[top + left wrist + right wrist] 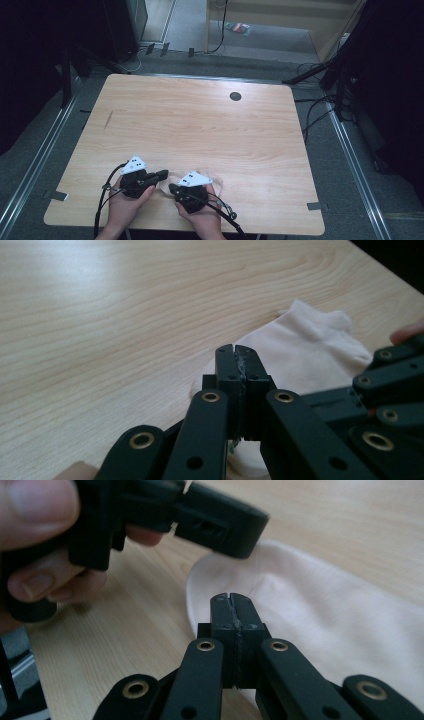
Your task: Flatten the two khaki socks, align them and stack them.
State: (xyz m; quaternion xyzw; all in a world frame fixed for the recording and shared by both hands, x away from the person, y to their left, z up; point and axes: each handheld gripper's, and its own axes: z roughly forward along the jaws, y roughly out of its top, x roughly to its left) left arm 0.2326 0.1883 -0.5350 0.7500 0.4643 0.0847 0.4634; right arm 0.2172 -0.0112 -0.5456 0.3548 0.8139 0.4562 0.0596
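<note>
A pale cream sock (305, 355) lies flat on the wooden table (200, 125) near its front edge, faint in the high view between the two hands (172, 179). My left gripper (235, 352) is shut, its tips over the sock's near edge, with no cloth seen between the jaws. My right gripper (232, 602) is shut too, hovering over the sock (325, 625) by its rounded end. In the high view the left gripper (162, 175) and right gripper (172, 188) point toward each other, tips close. The left gripper's jaws (220, 525) hang above the sock in the right gripper view.
A small dark round hole (235, 96) sits in the tabletop at the back. Cables (310, 115) and stand legs lie on the floor right of the table. A colourful packet (238, 27) lies on the floor far behind.
</note>
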